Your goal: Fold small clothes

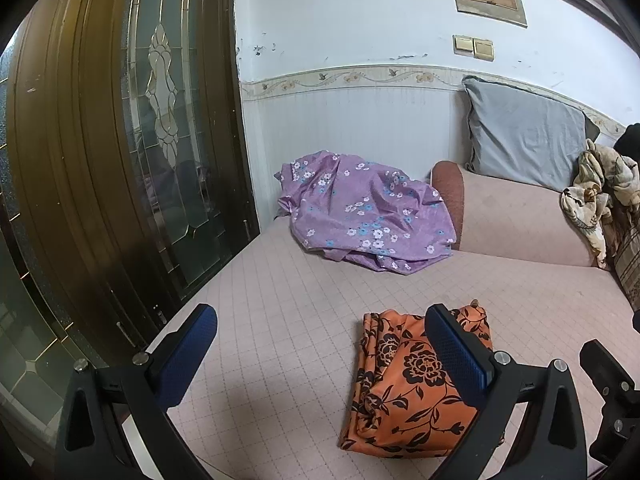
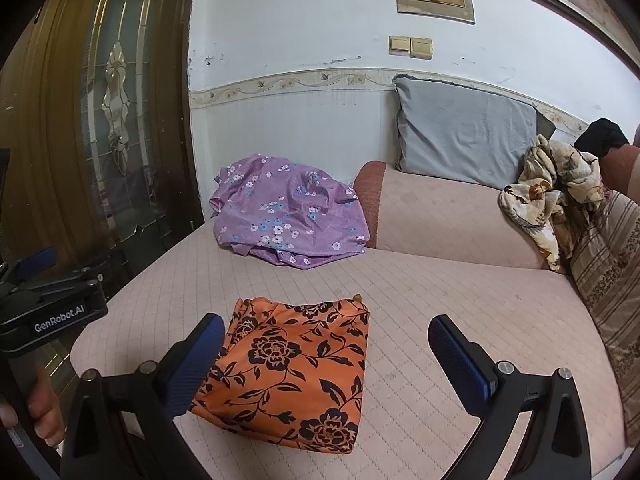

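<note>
Nearest, the left gripper (image 1: 320, 354) and the right gripper (image 2: 326, 360) are held above the sofa seat (image 2: 460, 320) with fingers spread wide and nothing grasped. Just beyond them, the orange flowered cloth (image 2: 292, 372) lies folded into a compact block on the seat, at about six o'clock in the right view. That piece appears finished. Farther off, at twelve o'clock against the wall, a purple flowered garment (image 2: 288, 216) is left crumpled; it is judged the next piece, to be reached for, gripped at an edge and spread flat.
</note>
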The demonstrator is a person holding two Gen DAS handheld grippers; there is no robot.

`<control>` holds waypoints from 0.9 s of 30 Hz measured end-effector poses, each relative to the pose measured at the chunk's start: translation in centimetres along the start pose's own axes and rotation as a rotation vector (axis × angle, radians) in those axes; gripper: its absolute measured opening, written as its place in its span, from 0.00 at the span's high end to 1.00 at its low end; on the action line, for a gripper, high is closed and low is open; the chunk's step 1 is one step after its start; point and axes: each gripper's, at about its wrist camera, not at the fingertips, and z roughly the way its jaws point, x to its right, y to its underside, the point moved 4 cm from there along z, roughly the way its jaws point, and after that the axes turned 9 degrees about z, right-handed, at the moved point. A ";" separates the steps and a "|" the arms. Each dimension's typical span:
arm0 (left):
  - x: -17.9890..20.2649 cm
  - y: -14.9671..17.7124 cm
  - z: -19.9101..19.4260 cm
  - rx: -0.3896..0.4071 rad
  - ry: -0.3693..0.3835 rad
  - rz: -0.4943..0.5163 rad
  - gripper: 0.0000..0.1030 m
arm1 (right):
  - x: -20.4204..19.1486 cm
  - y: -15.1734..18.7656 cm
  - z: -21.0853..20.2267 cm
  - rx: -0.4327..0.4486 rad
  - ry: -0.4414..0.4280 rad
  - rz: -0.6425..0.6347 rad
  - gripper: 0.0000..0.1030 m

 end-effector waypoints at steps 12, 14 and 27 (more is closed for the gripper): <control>-0.3 -0.2 1.1 -0.009 0.018 -0.006 0.00 | -0.5 -0.4 0.8 -0.003 0.007 -0.002 0.00; -0.3 -0.2 1.3 -0.012 0.023 -0.007 0.00 | -0.5 -0.3 0.9 -0.005 0.009 -0.002 0.00; 0.4 -0.2 0.9 -0.005 0.039 0.001 0.00 | -0.3 0.0 0.6 -0.007 0.017 0.007 0.00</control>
